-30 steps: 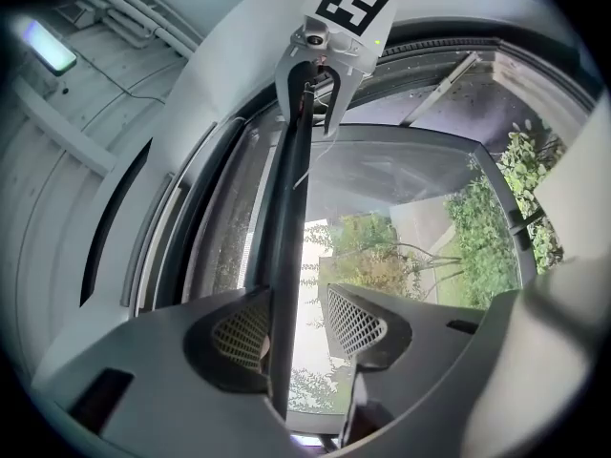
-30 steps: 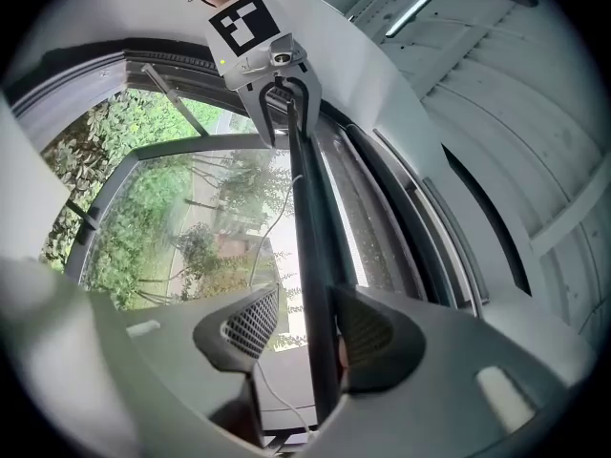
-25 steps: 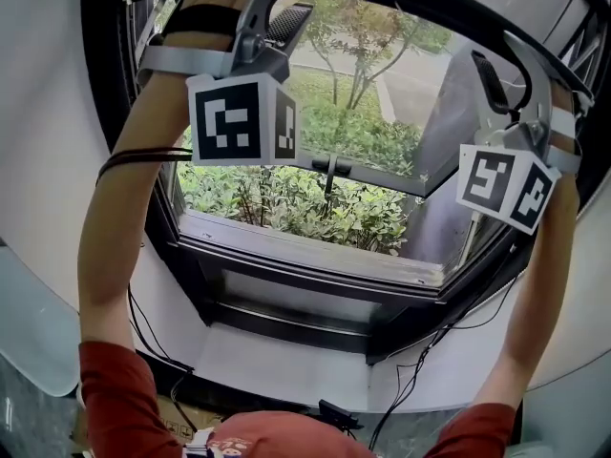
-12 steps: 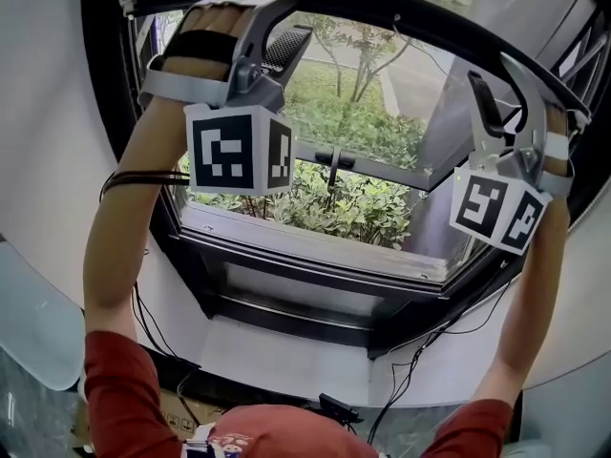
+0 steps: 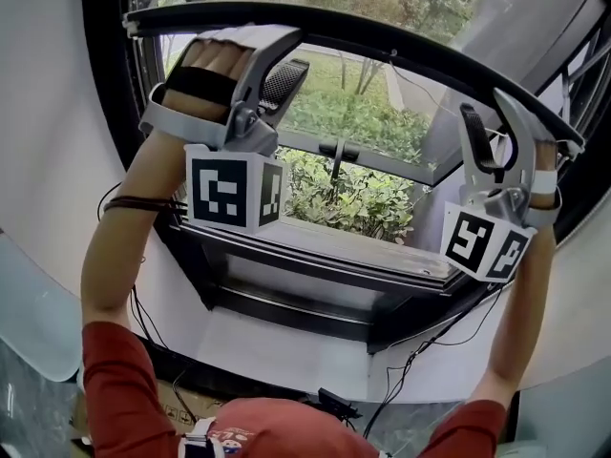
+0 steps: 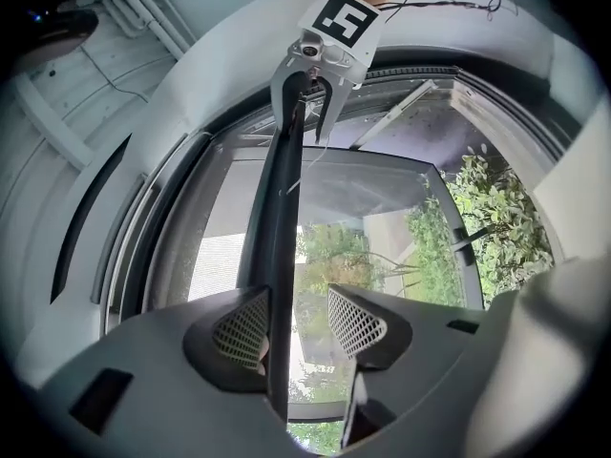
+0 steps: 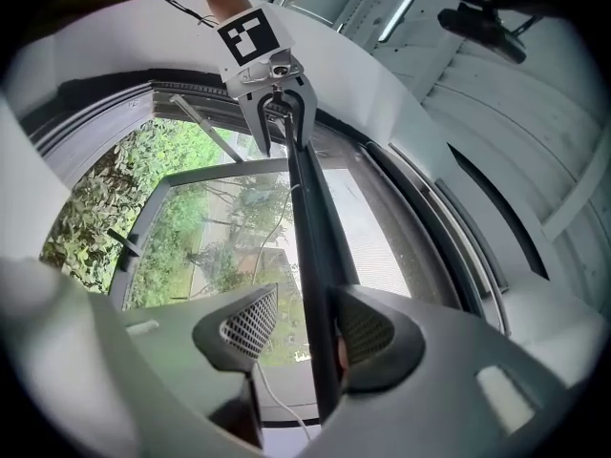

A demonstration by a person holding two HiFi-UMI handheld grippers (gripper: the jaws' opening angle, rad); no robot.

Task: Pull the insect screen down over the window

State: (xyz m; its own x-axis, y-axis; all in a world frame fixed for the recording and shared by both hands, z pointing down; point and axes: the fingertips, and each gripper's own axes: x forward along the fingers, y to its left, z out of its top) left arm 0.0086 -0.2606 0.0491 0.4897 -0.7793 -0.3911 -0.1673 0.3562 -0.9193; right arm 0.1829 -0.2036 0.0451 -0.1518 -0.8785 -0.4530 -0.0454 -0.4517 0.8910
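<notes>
- The window (image 5: 315,256) has its frame open onto shrubs; its sill lies well below both grippers, so most of the opening is uncovered.
- The insect screen's pull bar (image 5: 382,41) sits high in the opening; its long axis runs side to side across the window, from one gripper to the other; the mesh (image 6: 205,265) seems to hang on its far, upper side, though the fine weave is hard to make out.
- The left gripper (image 5: 282,53) straddles the bar near its left end; in the left gripper view the bar (image 6: 277,256) runs straight out between the jaws, touching one pad, with the other pad standing clear; it is hooked on, not clamped.
- The right gripper (image 5: 489,122) does the same near the right end; the bar (image 7: 310,218) lies against one pad, with a gap to the other.
- My judgement: with the bar between both pairs of spread jaws and neither hand nearer, the pull must go straight down towards the sill, evenly at both ends, or the bar will tilt.
</notes>
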